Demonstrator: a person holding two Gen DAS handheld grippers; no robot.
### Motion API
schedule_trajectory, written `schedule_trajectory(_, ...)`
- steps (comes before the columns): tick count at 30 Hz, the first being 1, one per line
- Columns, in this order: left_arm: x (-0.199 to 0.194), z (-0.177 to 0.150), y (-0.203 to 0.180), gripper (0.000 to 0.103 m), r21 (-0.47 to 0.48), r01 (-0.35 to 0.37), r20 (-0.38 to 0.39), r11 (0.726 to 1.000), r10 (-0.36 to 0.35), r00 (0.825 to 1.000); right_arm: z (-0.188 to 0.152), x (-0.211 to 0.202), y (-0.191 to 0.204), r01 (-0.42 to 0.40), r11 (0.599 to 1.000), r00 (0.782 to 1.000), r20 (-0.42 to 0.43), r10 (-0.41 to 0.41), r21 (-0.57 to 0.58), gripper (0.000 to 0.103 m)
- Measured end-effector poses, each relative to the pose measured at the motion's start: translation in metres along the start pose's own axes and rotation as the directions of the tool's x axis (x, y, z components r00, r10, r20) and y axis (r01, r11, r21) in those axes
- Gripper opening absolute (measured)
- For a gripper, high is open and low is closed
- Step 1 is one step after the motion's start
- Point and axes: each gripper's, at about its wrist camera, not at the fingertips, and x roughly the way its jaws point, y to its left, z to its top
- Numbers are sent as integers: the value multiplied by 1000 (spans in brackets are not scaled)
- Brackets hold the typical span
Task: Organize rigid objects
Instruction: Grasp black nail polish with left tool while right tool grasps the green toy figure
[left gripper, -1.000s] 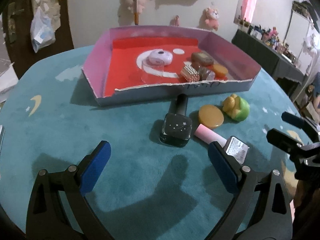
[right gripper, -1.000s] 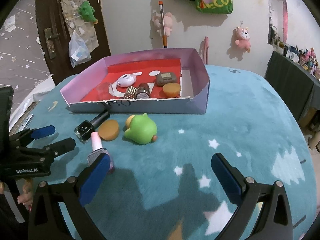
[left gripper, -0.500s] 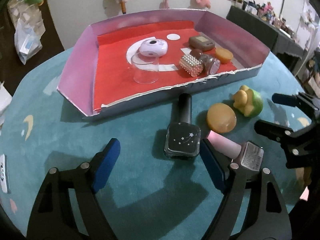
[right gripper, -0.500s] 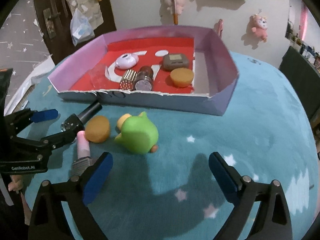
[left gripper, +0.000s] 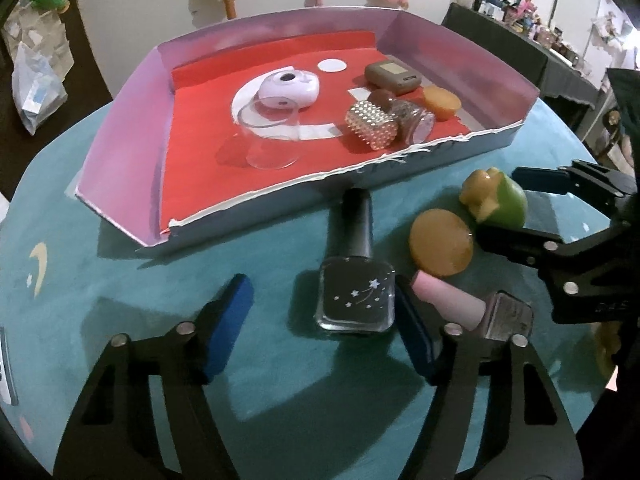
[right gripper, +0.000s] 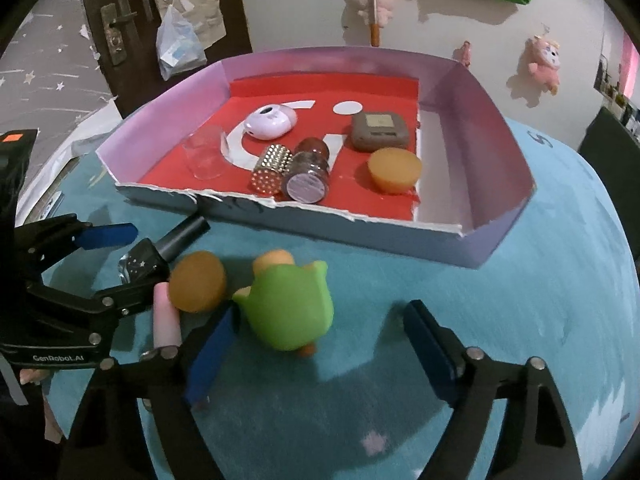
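A dark nail polish bottle (left gripper: 356, 296) lies on the teal cloth between the jaws of my left gripper (left gripper: 324, 328). Those jaws are closing; the right pad is close beside the bottle, the left pad stands well apart. A green and yellow toy (right gripper: 288, 308) lies between the jaws of my right gripper (right gripper: 320, 348), which are also closing, with the left pad near it and the right pad clear. An orange disc (left gripper: 440, 248) and a pink bottle (left gripper: 452, 304) lie between the two grippers. Each view shows the other gripper: the right gripper (left gripper: 524, 212) and the left gripper (right gripper: 124, 266).
A shallow box (left gripper: 260, 216) with a red floor and lilac walls stands just beyond the loose items. Inside are a lilac round device (left gripper: 288, 88), a clear cup (left gripper: 272, 140), a studded gold bottle (left gripper: 372, 126), a brown case (left gripper: 392, 76) and an orange cap (left gripper: 442, 102).
Both grippers have come forward and down towards the loose items, and their jaws have narrowed. The nail polish bottle now lies between the left jaws, the green toy between the right.
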Motion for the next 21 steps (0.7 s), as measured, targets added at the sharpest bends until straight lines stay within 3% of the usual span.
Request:
schedule_trajectory(5, 2, 4, -5, 55, 8, 5, 16, 1000, -5, 1000, 3, 1, 2, -24, 1000, 1000, 10, 24, -1, 76)
schedule_trajectory(7, 2, 4, -7, 48, 13, 9, 27, 1000, -9, 1000, 3, 0, 2, -45, 999, 999, 18, 45, 1, 68)
schedule_trajectory(9, 0, 3, -9, 42, 15, 20, 38, 1000, -20, 999, 3, 0, 3, -89, 996, 996, 26, 89, 3, 50)
schedule_trajectory(12, -3, 0, -12, 35, 19, 22, 41, 1000, -22, 999, 1, -4, 5, -109, 994, 993, 35, 109, 16, 49)
schedule_trajectory(15, -5, -1, -11, 35, 6, 21, 41, 1000, -21, 999, -1, -12, 6, -148, 988, 988, 56, 147, 30, 48)
schedule_trajectory(21, -22, -1, -3, 34, -37, 41, 74, 998, -38, 997, -1, -33, 14, -145, 989, 985, 95, 143, 13, 47)
